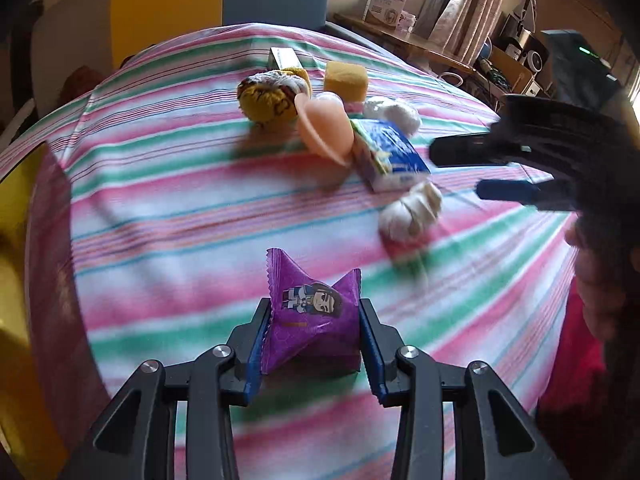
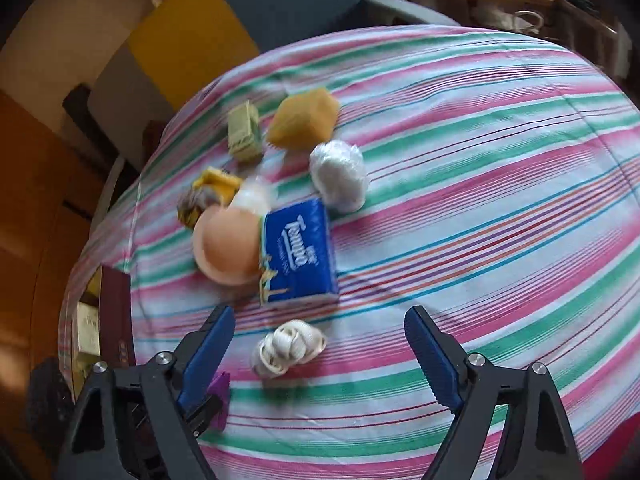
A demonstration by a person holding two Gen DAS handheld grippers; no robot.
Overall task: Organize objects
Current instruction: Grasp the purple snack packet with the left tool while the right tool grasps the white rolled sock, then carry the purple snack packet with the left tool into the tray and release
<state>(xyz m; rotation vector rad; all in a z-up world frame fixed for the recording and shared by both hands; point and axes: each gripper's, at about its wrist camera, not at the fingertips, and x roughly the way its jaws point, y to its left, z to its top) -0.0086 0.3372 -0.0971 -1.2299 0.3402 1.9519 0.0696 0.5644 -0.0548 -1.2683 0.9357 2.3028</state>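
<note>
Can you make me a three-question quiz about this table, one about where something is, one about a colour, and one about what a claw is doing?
1. Where is the white knotted bundle?
A. On top of the blue tissue pack
B. On the striped cloth, between the open fingers of the right claw
C. Inside a box

2. What colour is the snack packet in the left claw?
A. Purple
B. Green
C. Orange

3. What is the right claw doing?
A. Squeezing the sponge
B. Holding the tissue pack
C. Open, gripping nothing

Answers: 1 B, the bundle lies on the cloth nearer than the tissue pack. 2 A, the wrapper is purple with a cartoon figure. 3 C, both fingers stand clear of the bundle.
</note>
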